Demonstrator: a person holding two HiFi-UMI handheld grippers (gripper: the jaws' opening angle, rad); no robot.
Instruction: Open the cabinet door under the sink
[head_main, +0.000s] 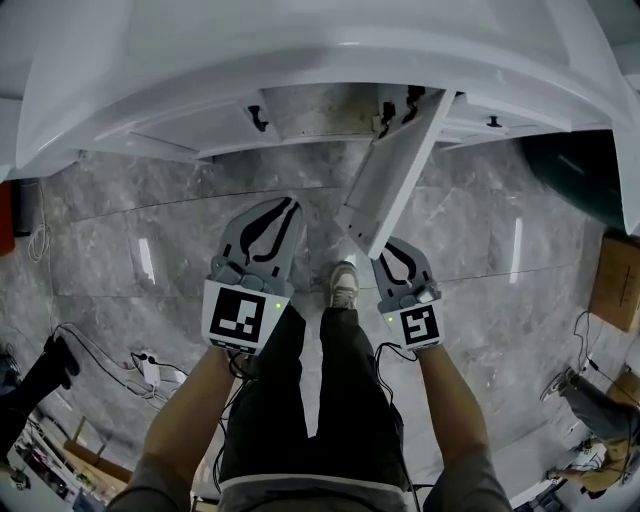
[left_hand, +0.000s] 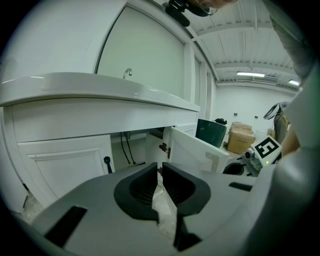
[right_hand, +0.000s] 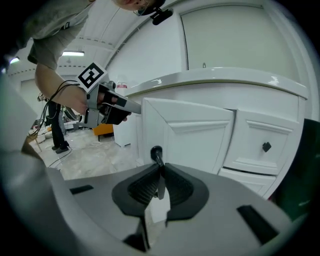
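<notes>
The white cabinet door (head_main: 393, 170) under the sink (head_main: 300, 60) stands swung out toward me. My right gripper (head_main: 392, 255) is at the door's free edge. In the right gripper view it (right_hand: 160, 169) is shut on the door's black handle (right_hand: 156, 152). My left gripper (head_main: 283, 207) hangs to the left of the door, shut, holding nothing and touching nothing. The left gripper view shows its jaws (left_hand: 160, 170) pressed nearly together, facing the open cabinet with dark pipes (left_hand: 127, 147) inside. The left door (left_hand: 65, 167) stays closed, its black handle (left_hand: 106, 163) showing.
A drawer front with a black knob (right_hand: 266, 146) lies right of the open door. A dark green bin (head_main: 575, 175) stands at the right, with cardboard boxes (left_hand: 241, 138) beyond it. Cables and a power strip (head_main: 145, 368) lie on the marble floor at the left. My shoe (head_main: 343, 285) is below the door.
</notes>
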